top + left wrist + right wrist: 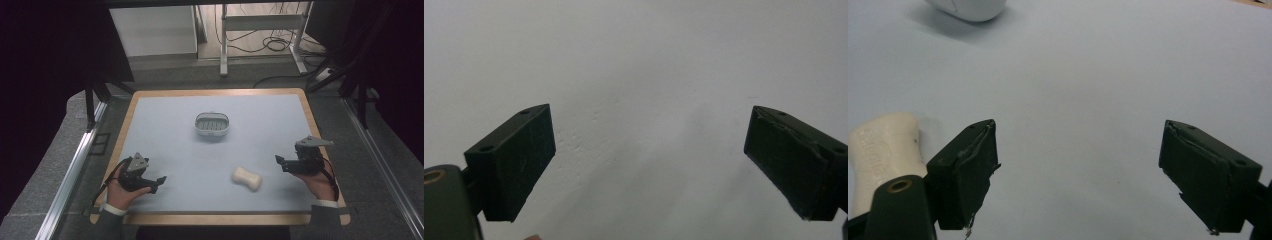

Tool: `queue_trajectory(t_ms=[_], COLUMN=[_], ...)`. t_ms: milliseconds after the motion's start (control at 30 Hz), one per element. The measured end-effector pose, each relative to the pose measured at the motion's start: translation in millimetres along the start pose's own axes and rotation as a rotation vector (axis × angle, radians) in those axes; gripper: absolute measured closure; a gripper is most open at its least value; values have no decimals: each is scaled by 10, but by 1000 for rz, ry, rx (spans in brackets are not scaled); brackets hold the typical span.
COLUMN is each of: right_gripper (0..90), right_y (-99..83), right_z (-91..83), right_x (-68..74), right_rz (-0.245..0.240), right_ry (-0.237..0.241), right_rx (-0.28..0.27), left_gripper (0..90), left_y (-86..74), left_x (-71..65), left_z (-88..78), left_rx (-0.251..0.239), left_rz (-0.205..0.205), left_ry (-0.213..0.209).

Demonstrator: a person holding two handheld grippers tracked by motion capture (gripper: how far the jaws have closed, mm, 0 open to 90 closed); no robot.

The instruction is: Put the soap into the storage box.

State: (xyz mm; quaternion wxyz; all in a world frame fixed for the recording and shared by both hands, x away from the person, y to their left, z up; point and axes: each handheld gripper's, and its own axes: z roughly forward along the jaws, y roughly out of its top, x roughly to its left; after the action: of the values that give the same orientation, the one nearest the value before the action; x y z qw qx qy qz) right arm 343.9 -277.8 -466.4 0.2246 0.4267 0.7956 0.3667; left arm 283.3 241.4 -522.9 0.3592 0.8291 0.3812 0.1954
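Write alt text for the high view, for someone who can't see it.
A cream bar of soap lies on a pale table, apart from the open right gripper beside it. A white soap dish sits farther back, mid-table, and the left gripper rests open at the near left.

Cream, waisted bar of soap (pixel 247 178), plain apart from faint embossed lettering in the same cream, seen in the right gripper view (pixel 883 155). Nearer the table's far edge than the soap, a white oval plastic soap dish (pixel 212 124) with a grey ribbed inside. Pale blue-grey table top (pixel 200 165) framed by a light wood border. Black left gripper (pixel 161 184) and black right gripper (pixel 278 162), each topped with a grey three-cornered plate. Grey sleeve with a white cuff (pixel 116 210).
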Motion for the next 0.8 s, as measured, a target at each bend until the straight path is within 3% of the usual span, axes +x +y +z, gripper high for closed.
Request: queue_trajectory(t_ms=[600,800], right_gripper=[203,210], right_y=[224,274], right_z=[-23,44], right_x=[212,343], right_rz=[-90,-138], right_ry=[88,138], right_rx=[12,56], left_gripper=[67,67], left_y=[9,7], left_x=[-12,-9], left_z=[9,20], left_rx=[4,5], left_rz=[10,10], left_ry=[-12,-12])
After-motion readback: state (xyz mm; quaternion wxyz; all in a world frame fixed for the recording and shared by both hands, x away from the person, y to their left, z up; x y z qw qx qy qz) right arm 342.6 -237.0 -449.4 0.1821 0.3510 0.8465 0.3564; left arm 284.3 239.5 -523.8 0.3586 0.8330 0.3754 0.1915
